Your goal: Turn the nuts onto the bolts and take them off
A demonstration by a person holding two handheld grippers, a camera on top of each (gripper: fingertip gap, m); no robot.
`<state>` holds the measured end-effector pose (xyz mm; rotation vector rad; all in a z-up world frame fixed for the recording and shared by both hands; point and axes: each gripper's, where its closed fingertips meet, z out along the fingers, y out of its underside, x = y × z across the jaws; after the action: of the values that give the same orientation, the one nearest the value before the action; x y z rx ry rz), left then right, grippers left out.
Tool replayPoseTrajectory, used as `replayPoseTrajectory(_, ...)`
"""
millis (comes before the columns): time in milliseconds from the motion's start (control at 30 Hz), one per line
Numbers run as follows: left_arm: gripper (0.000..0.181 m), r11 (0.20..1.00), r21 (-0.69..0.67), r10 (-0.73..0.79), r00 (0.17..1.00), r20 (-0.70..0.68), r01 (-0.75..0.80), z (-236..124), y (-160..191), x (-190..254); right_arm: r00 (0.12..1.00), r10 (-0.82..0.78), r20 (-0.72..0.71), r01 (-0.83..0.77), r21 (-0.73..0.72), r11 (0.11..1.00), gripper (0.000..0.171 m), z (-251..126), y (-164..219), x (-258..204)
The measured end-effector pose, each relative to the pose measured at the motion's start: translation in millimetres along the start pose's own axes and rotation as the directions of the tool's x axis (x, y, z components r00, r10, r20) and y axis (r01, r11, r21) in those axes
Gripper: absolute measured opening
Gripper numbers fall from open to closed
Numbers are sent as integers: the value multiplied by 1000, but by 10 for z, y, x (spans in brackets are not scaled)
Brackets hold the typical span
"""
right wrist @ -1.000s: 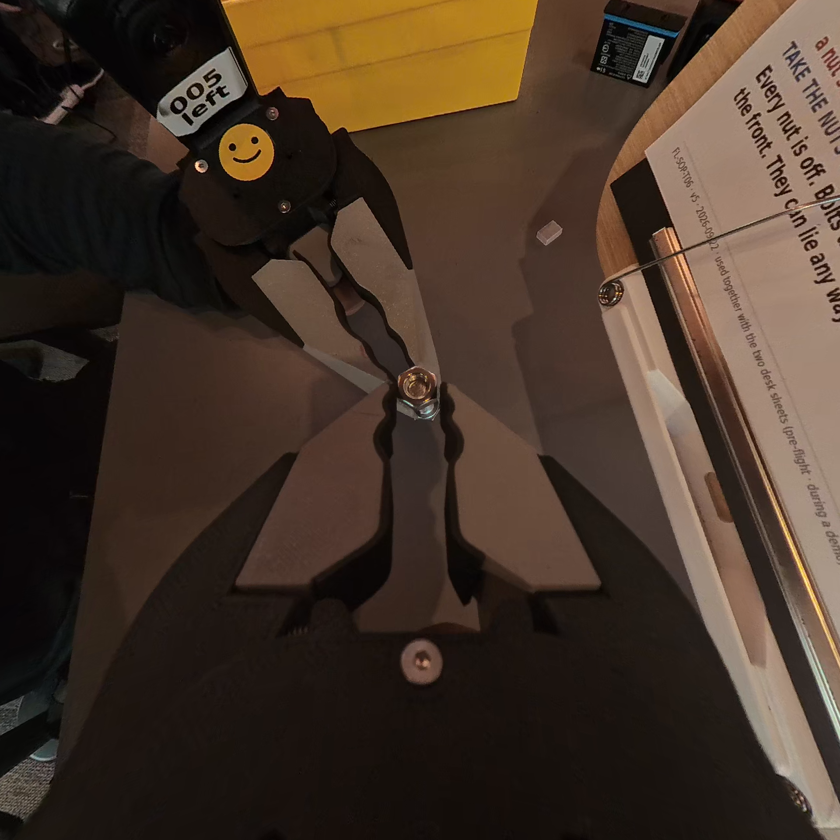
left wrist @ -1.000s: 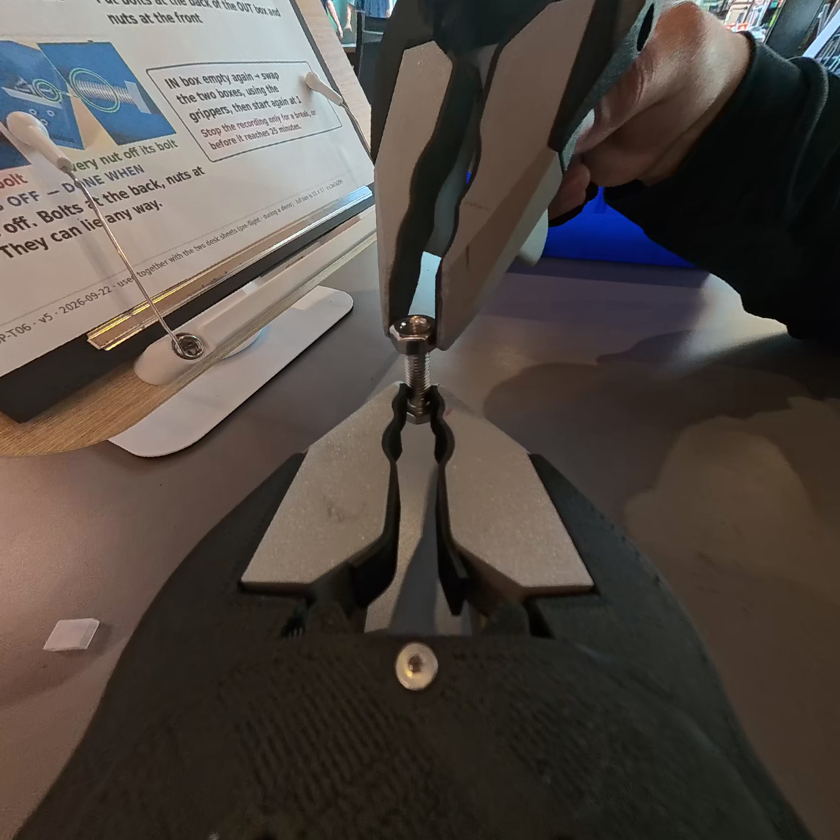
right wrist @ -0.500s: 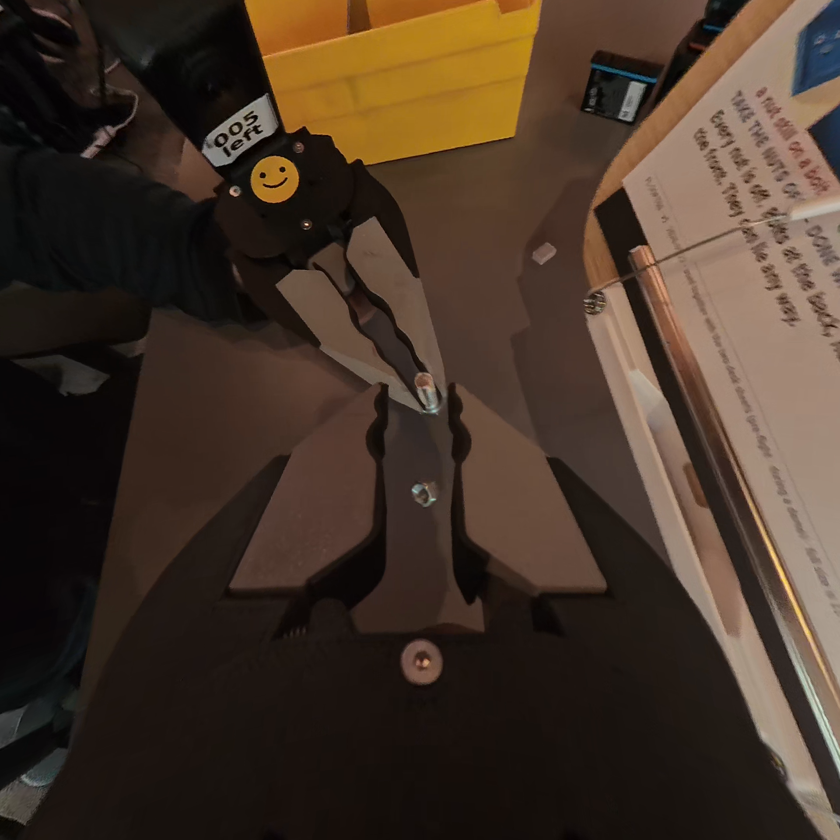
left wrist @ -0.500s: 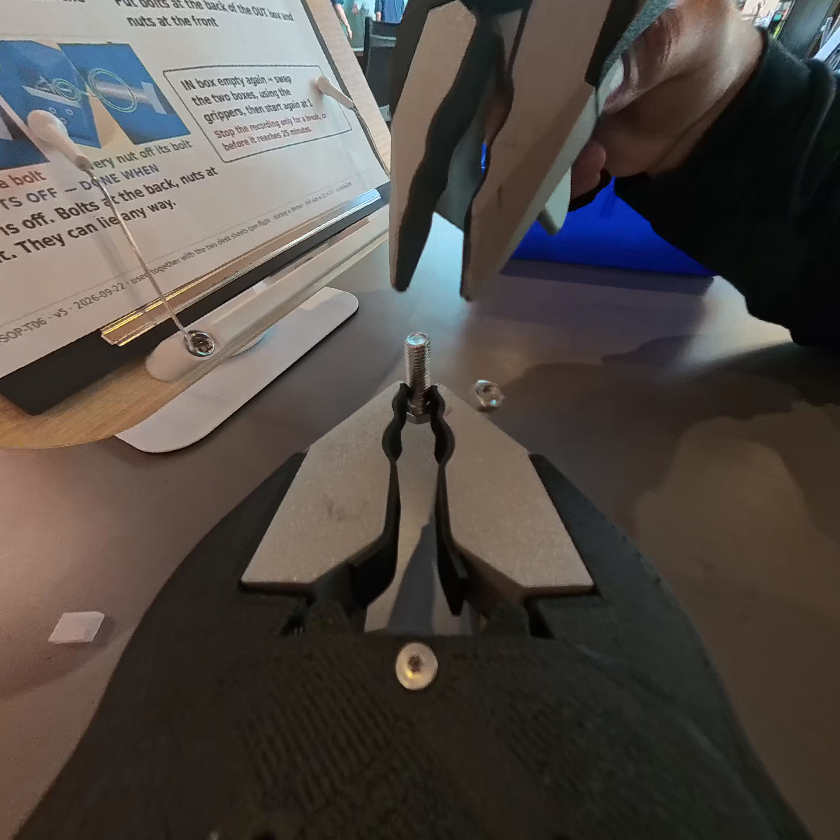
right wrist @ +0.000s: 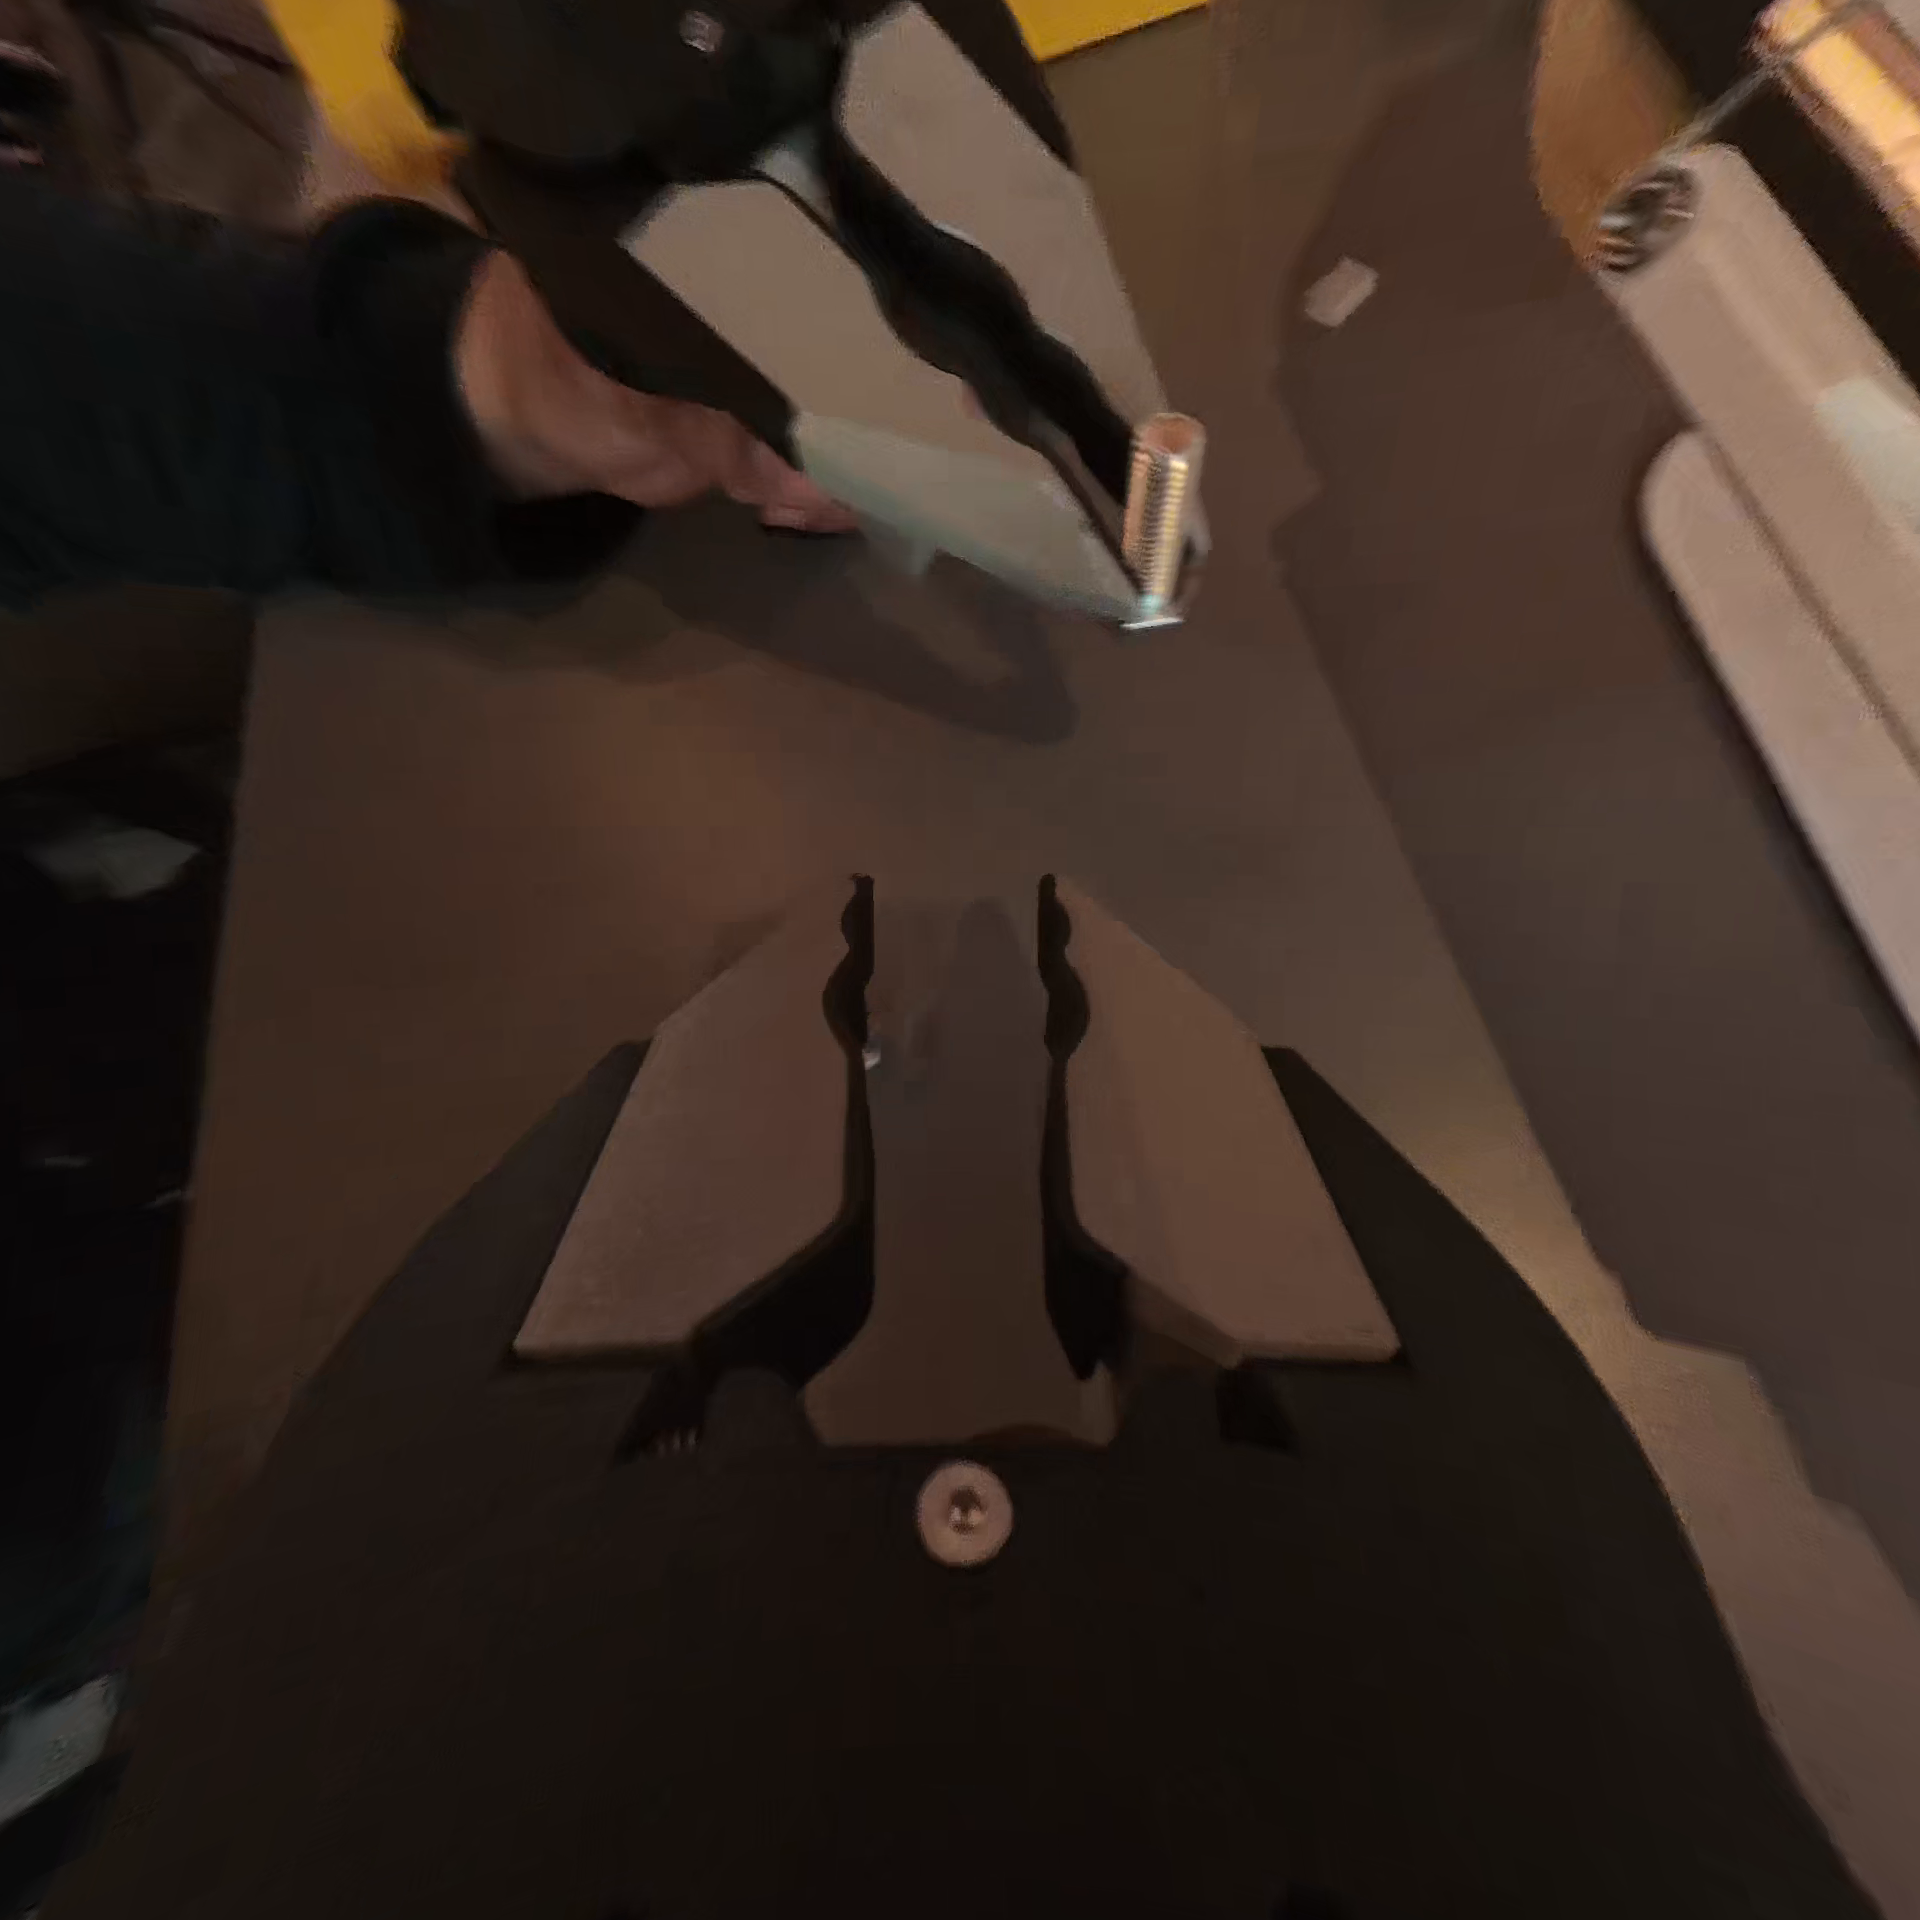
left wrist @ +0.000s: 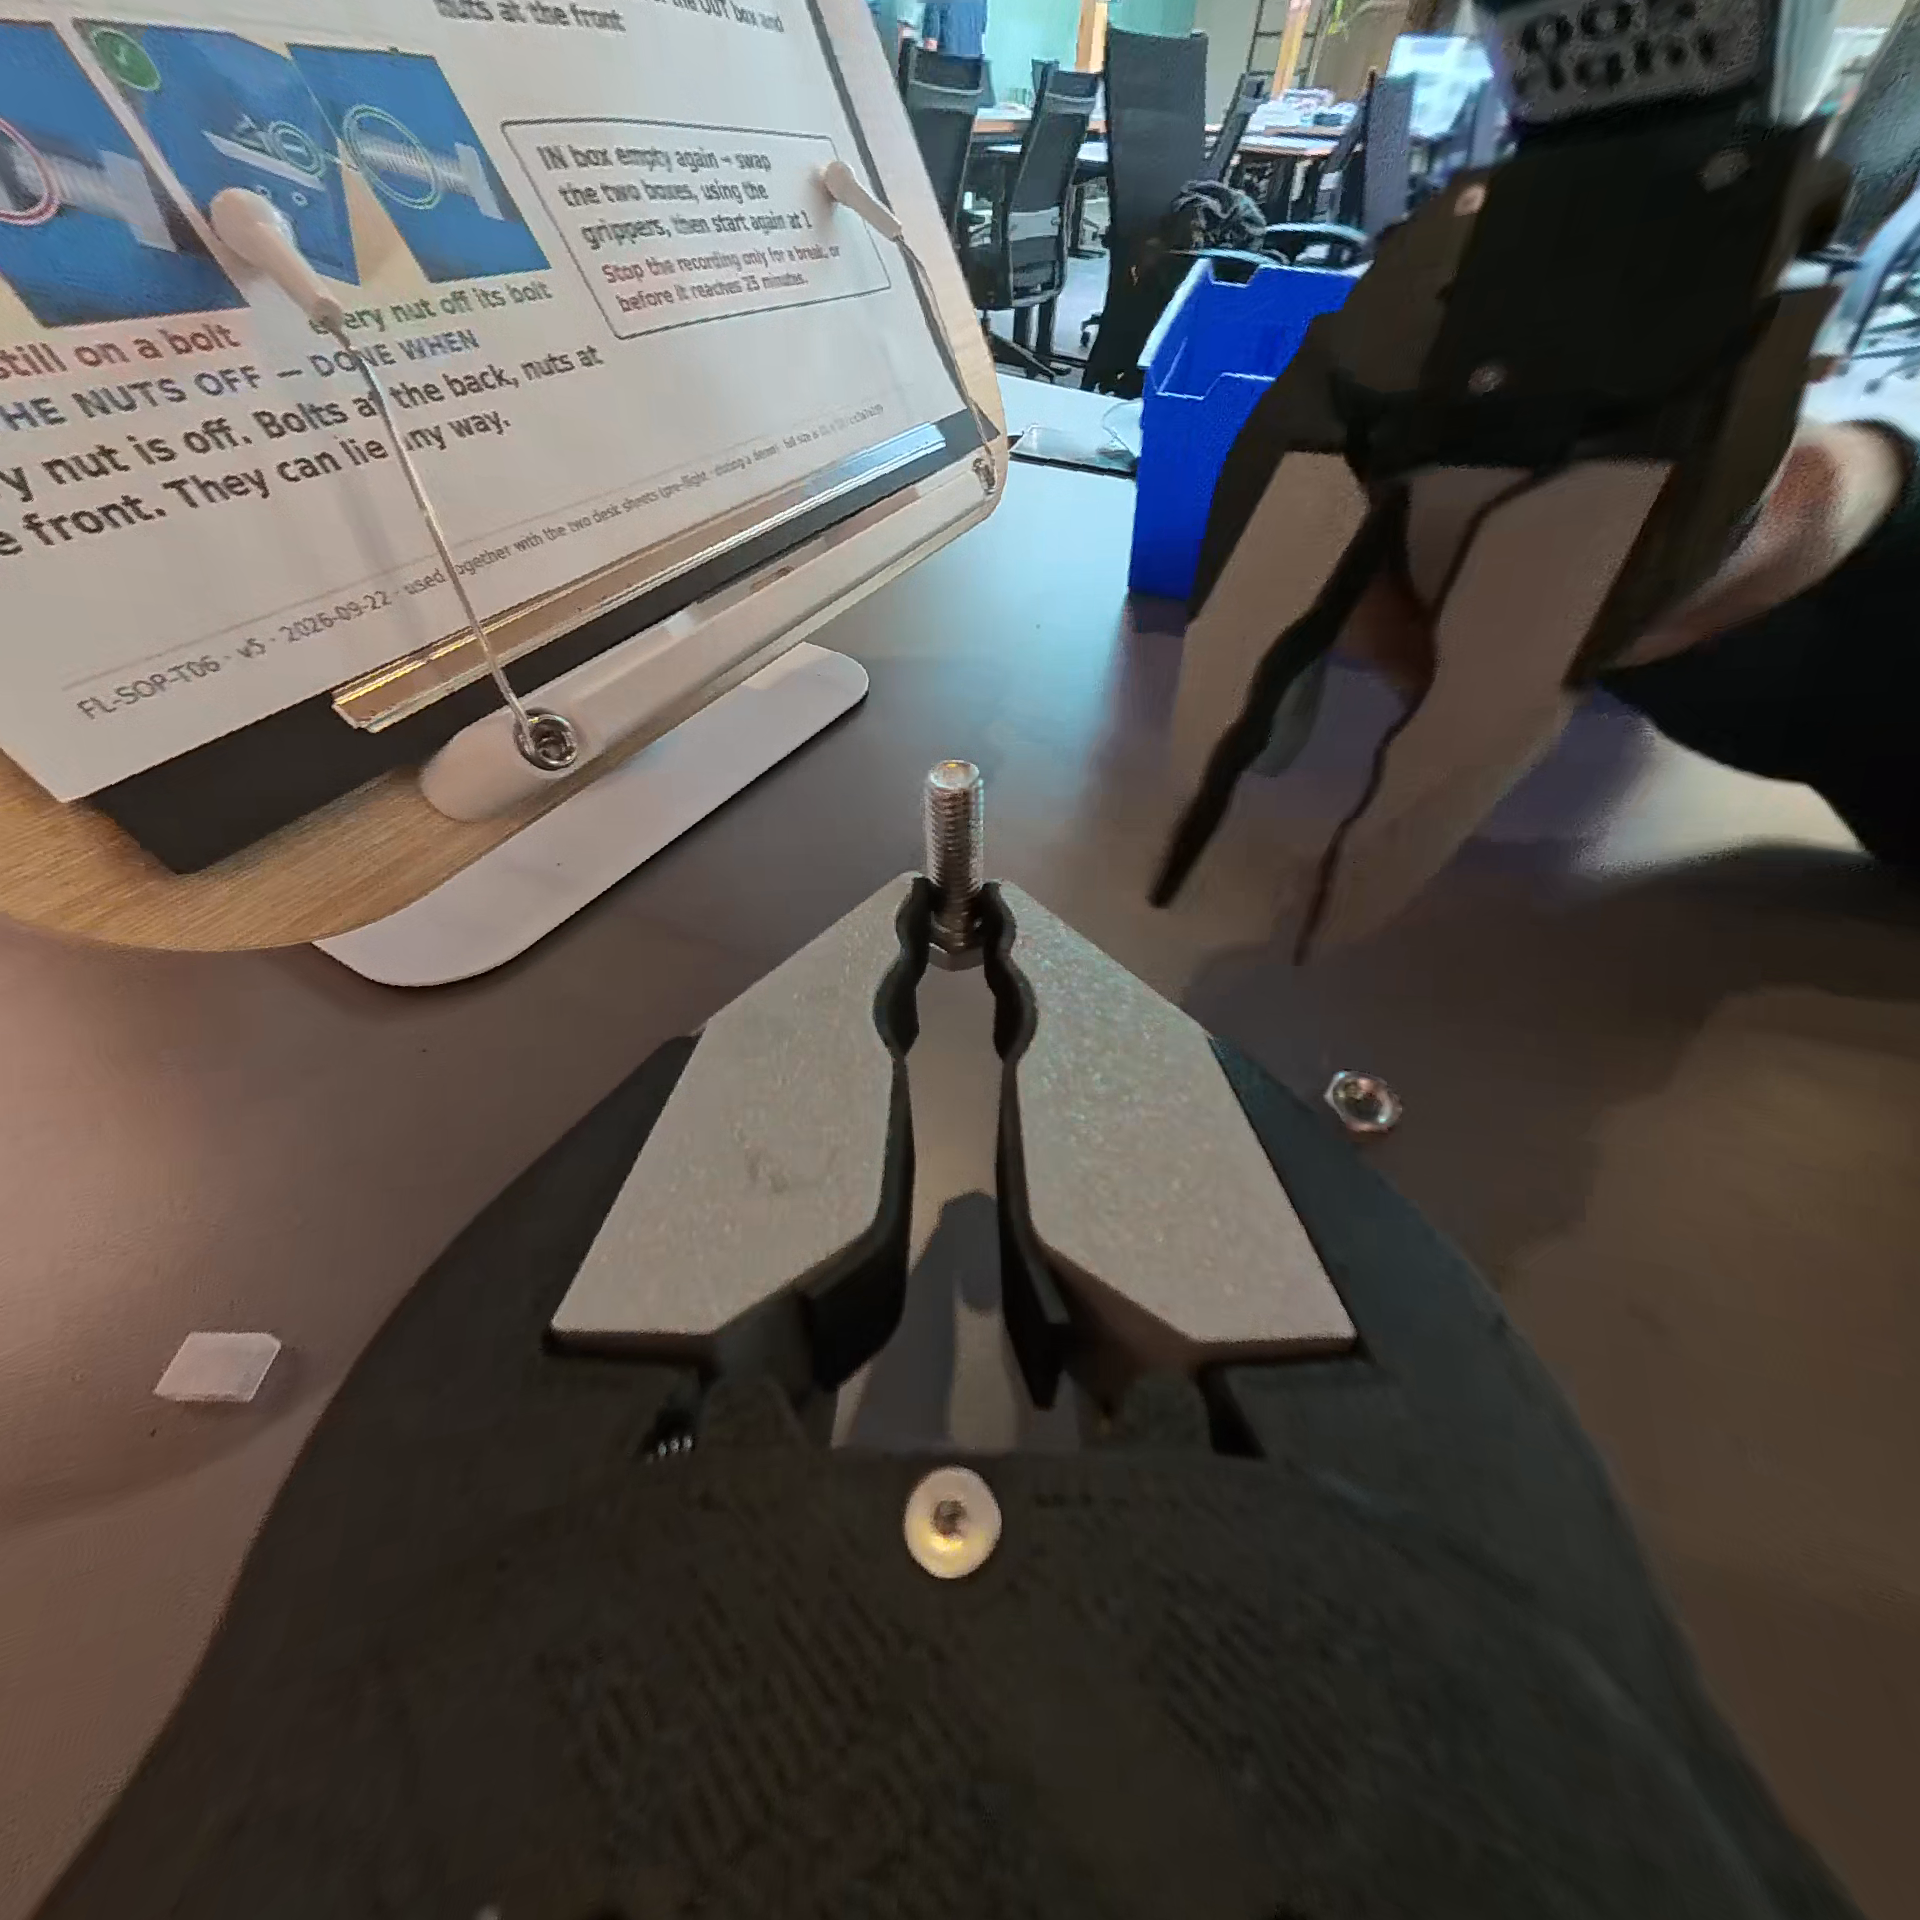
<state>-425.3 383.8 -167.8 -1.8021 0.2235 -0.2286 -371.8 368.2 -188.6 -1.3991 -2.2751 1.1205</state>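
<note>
L claw [left wrist: 951, 914] is gripping the bolt [left wrist: 952, 831] at its head end, fingers closed on it. Bolt is standing upright, long axis vertical, threaded end pointing up, bare of any nut; head is sitting low between the fingertips, just above the table [left wrist: 312, 1122]. Nut [left wrist: 1363, 1101] is lying flat on the table, hole facing up, just beside the L claw's right side, apart from the bolt. R claw [right wrist: 954, 904] is hovering w/ fingers apart, holding nothing; view is blurred. In the left wrist view R claw [left wrist: 1236, 914] is hanging tips-down, right of the bolt. Document stand [left wrist: 623, 748] w/ printed sheet is standing at back left; blue bin [left wrist: 1195, 436] behind.
</note>
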Motion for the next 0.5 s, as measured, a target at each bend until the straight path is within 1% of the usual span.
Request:
replayPoseTrajectory(33,7,1000,5,5,1000,-14,-5,0,-6,23,997,3,-71,-1,34,999,30,21,-2,65)
replayPoseTrajectory(67,7,1000,7,14,1000,-26,-14,1,-9,48,995,18,-94,-9,88,996,31,27,-45,81)
replayPoseTrajectory(133,7,999,-6,37,995,-94,-37,16,10,162,996,73,-46,-62,207,976,33,-5,-198,29)
replayPoseTrajectory(233,7,997,-20,73,978,-194,-78,23,41,357,993,114,31,-118,328,937,34,-82,-396,-37)
replayPoseTrajectory(267,7,996,-35,78,974,-214,-87,31,65,399,993,115,38,-121,341,932,31,-77,-418,-49)
replayPoseTrajectory(400,7,986,-61,135,950,-281,-158,39,136,561,996,91,24,-94,321,942,18,10,-385,-75)
replayPoseTrajectory(467,7,979,-91,144,938,-315,-180,34,194,618,995,90,35,-96,321,942,1,20,-377,-91)
replayPoseTrajectory(500,8,975,-122,138,937,-322,-185,37,241,620,996,90,27,-94,320,943,0,23,-363,-80)
